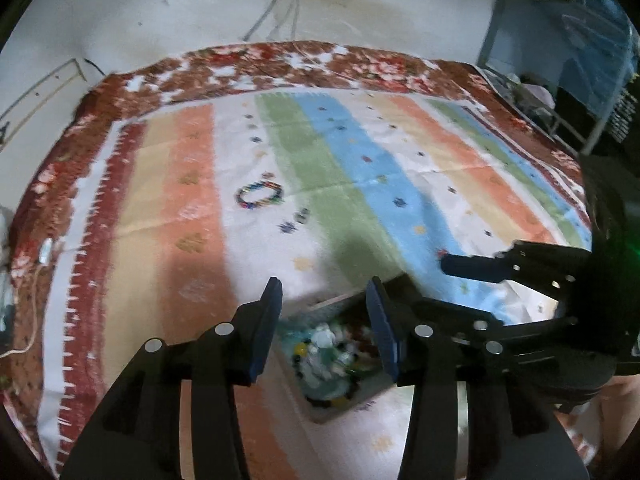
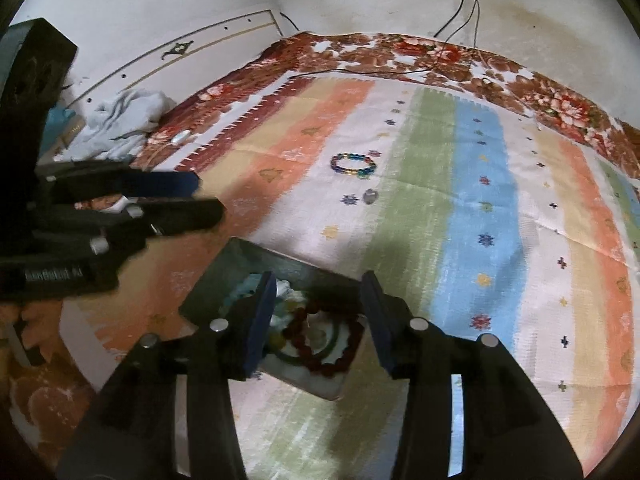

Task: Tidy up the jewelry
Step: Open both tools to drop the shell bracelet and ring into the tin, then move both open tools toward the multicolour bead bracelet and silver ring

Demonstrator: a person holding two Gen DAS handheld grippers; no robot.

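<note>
While both my tongs hang spread and empty over the jewelry box (image 2: 280,268), left gripper (image 1: 326,320), right gripper (image 2: 320,316), red bead bracelet (image 2: 324,340) inside, multicolored bracelet (image 2: 354,165) on striped cloth (image 2: 472,208)

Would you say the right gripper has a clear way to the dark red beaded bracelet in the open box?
Probably yes: the dark red beaded bracelet lies on top in the open box, and the right gripper stands open just above it.

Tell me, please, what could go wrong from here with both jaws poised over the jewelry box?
1. The red bead bracelet lies tangled among other pieces in the box; lifting it may drag neighbours out.
2. The left gripper and right gripper crowd one small box and could collide.
3. The small ring on the striped cloth could be overlooked.
</note>
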